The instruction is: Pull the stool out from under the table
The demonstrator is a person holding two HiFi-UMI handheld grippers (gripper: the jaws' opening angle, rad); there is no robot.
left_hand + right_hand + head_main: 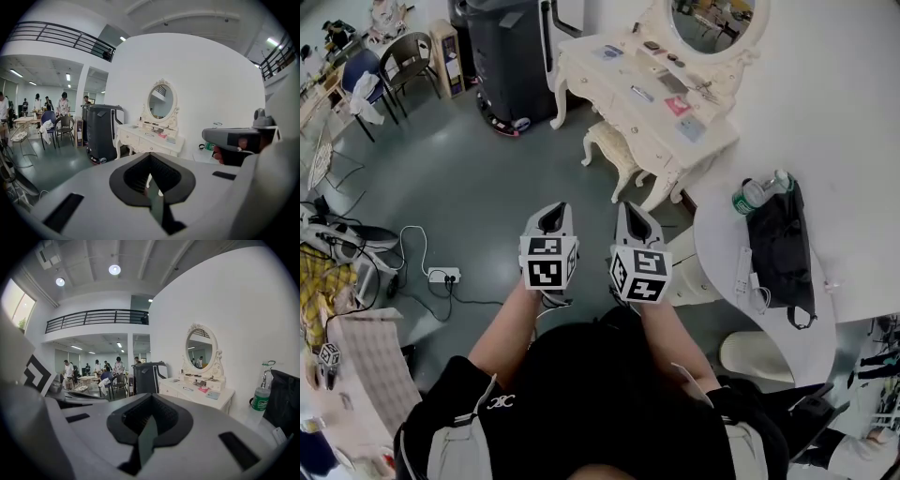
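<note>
Both pairs of jaws read as pressed together with nothing between them: on my left gripper (551, 217) the dark pads meet along one line in its own view, and my right gripper (636, 217) shows the same closed seam. I hold the two side by side, just apart from each other, over bare grey floor and aimed toward the furniture ahead. The stool (611, 145), cream with curved legs, stands well clear of both grippers, tucked partly beneath the near edge of the cream dressing table (623, 70), whose oval mirror (712, 21) rises at the wall. Left of that table stands a tall dark machine (511, 56). To my right a round white table (853, 122) carries a black bag (778, 248) and a green-labelled bottle (755, 194). A white power strip (443, 275) lies on the floor to my left.
</note>
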